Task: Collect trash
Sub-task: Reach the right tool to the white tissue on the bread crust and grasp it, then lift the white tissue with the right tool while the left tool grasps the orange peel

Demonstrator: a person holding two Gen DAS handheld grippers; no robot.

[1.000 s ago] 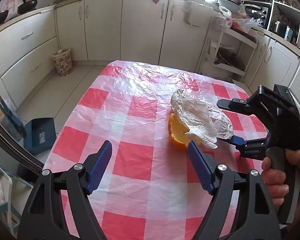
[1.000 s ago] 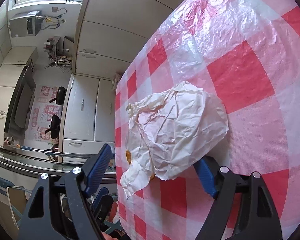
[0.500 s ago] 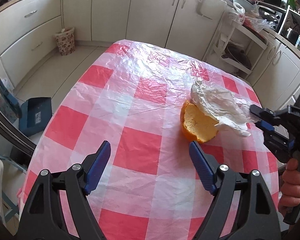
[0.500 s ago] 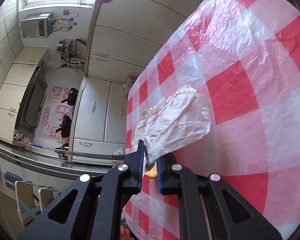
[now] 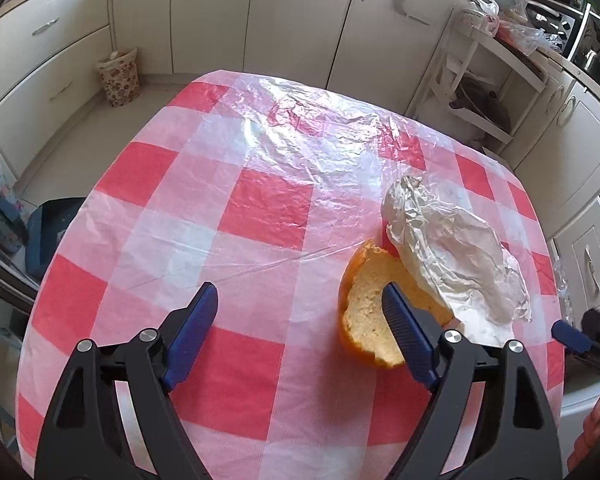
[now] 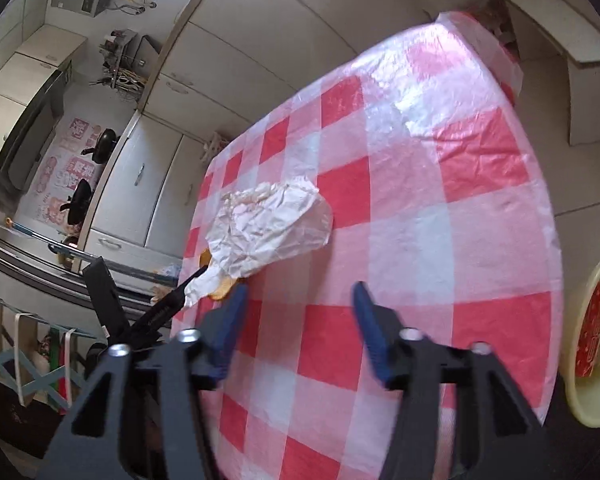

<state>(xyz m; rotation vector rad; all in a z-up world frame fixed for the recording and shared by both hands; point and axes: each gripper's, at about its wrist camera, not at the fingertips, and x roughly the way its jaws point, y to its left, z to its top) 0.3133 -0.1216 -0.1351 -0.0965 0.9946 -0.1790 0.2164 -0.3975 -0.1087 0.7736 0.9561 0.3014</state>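
Note:
A crumpled white wrapper (image 5: 456, 254) lies on the red-and-white checked tablecloth (image 5: 260, 208), partly over a piece of orange peel (image 5: 370, 316). My left gripper (image 5: 300, 332) is open and empty; its right finger is just in front of the peel. My right gripper (image 6: 296, 320) is open and empty, pulled back from the wrapper (image 6: 268, 226), which lies on the table ahead and to its left. The peel (image 6: 220, 292) peeks out under the wrapper. The right gripper's blue tip shows at the right edge of the left wrist view (image 5: 572, 338).
A yellow basin (image 6: 592, 340) with trash in it stands on the floor right of the table. Kitchen cabinets (image 5: 300, 20) surround the table. A small patterned bin (image 5: 118, 76) stands on the floor far left. A shelf unit (image 5: 488, 80) stands at the far right.
My right gripper was shut on the wrapper half a second ago; now it is open and drawn back, and the wrapper lies on the table. My left gripper came closer to the peel.

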